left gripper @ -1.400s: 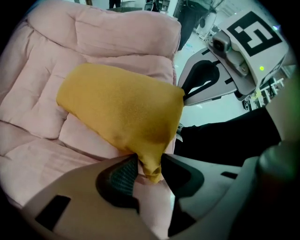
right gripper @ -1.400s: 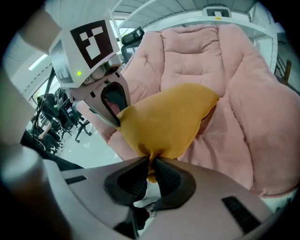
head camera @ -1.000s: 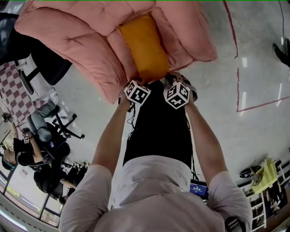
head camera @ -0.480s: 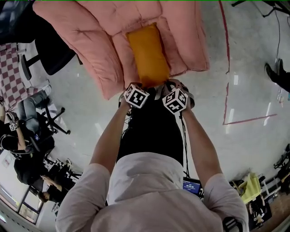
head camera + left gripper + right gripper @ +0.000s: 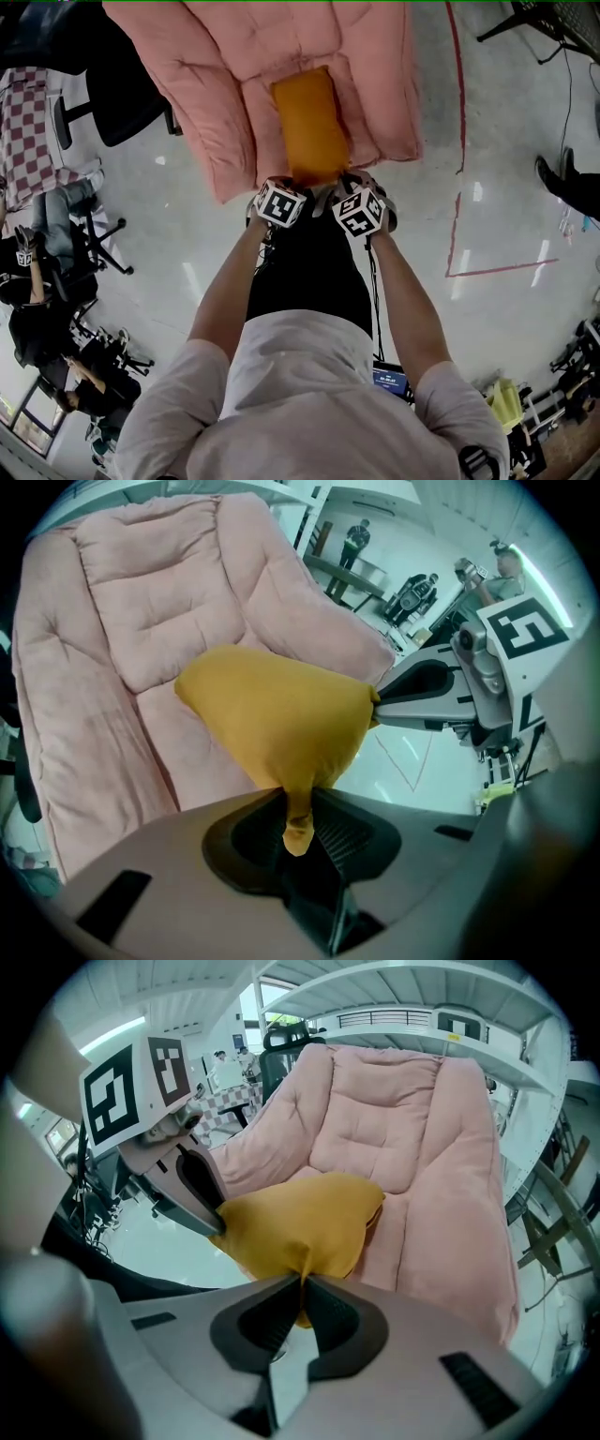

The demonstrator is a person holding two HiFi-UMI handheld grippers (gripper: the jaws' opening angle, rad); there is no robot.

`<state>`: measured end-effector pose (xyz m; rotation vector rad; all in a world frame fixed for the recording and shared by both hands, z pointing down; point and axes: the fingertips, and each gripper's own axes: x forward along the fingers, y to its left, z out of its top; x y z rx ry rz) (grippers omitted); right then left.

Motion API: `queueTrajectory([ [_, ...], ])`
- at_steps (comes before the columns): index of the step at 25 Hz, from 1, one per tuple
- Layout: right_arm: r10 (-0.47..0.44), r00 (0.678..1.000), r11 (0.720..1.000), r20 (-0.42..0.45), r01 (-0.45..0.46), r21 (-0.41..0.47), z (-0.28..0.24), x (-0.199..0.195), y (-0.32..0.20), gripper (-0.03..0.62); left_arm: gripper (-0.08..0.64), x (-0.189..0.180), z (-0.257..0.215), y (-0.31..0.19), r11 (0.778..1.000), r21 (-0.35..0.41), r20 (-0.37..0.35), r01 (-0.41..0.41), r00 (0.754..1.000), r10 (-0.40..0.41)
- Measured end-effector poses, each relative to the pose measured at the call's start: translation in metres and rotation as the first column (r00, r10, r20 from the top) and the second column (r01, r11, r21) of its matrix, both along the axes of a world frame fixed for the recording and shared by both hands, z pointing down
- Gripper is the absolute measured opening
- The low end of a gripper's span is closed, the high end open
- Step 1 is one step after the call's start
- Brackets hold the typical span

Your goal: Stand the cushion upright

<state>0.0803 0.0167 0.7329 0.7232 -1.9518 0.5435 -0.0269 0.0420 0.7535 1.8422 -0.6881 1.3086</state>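
The left gripper [image 5: 298, 801] has its jaws closing on one near corner of the cushion [image 5: 272, 719], with a thin nub of yellow fabric pinched between the pads. The right gripper [image 5: 302, 1283] is clamped tight on the other near corner, again on only a fold of the cover. The cushion lies on the seat of the pink chair [image 5: 234, 56], its far end toward the chair's backrest and its near edge held up at the chair's front.

To do this step well, both corners should rise together, so the cushion pivots on its far edge and tips back against the chair's backrest, centred between the chair's padded sides. The holds are shallow, so a slow, even lift seems wise; a jerk could pull the fabric free. From the head view it is hard to tell whether the far edge already touches the backrest.
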Motion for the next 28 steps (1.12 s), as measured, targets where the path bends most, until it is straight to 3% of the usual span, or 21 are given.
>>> queueTrajectory([
  [4,0.000,1.000,1.000,0.007,0.000,0.007,-0.014,0.002,-0.015,0.029,0.098,0.002,-0.011,-0.014,0.998,0.039,-0.019,0.046,0.999,-0.045],
  [20,-0.005,1.000,0.999,-0.025,0.006,0.036,-0.063,-0.019,-0.072,0.029,0.094,-0.016,-0.059,-0.069,0.979,0.079,-0.106,0.188,0.978,-0.179],
  [28,0.045,0.998,0.998,-0.038,-0.043,0.045,-0.076,-0.030,-0.101,0.029,0.094,-0.025,-0.075,-0.099,0.978,0.097,-0.157,0.182,0.974,-0.166],
])
